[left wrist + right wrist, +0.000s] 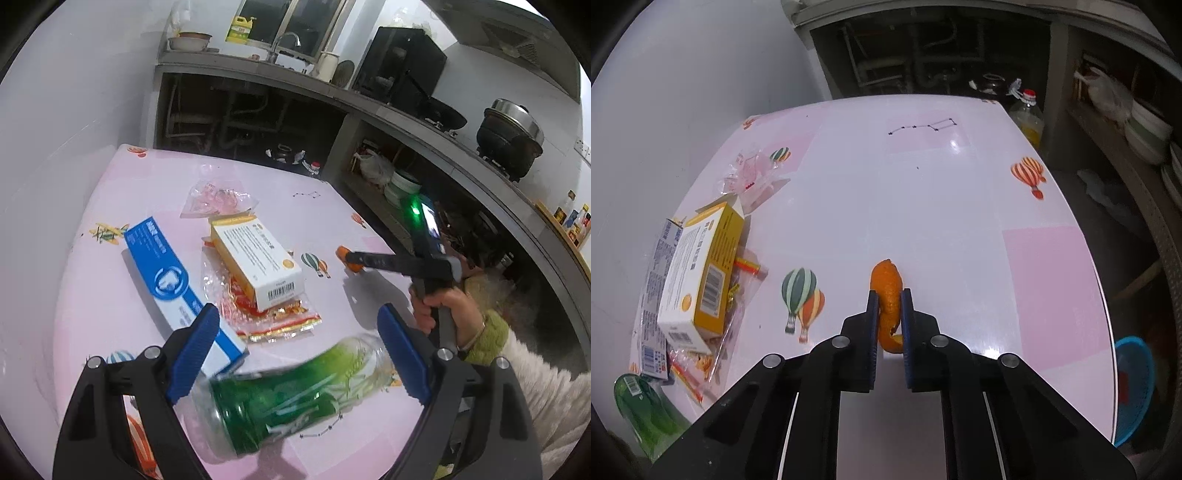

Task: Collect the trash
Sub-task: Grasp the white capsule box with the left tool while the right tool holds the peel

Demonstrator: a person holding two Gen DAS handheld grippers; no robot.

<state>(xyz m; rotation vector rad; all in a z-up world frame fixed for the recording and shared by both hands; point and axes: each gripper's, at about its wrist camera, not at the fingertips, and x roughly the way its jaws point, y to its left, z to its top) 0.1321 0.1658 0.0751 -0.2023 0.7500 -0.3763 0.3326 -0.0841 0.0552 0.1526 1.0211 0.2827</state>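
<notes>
Right gripper (889,321) is down on the pink table (923,206), and its blue pads are clamped on a curl of orange peel (887,295), the peel's rounded end poking out past the fingertips toward the middle of the tabletop. From the left wrist view the same gripper (345,258) shows side-on at the table's right edge, held by a hand (443,306) in a green cuff and fluffy white sleeve, an orange sliver at its tip.

Over to the left gripper (295,350): jaws spread wide, nothing pinched. A green-labelled plastic bottle (288,395) lies on its side between the two blue pads; it looks blurred, and whether either pad touches it I cannot tell.

The rest of the trash sits on the table's left half. A white-and-yellow carton (258,266) rests on a crinkled red-and-gold wrapper (273,317), a long blue-and-white box (173,280) lies just beside it on the left, and a clear pinkish plastic bag (218,199) sits farther back. Beyond the table's right edge, a blue basket (1134,384) stands on the floor.
</notes>
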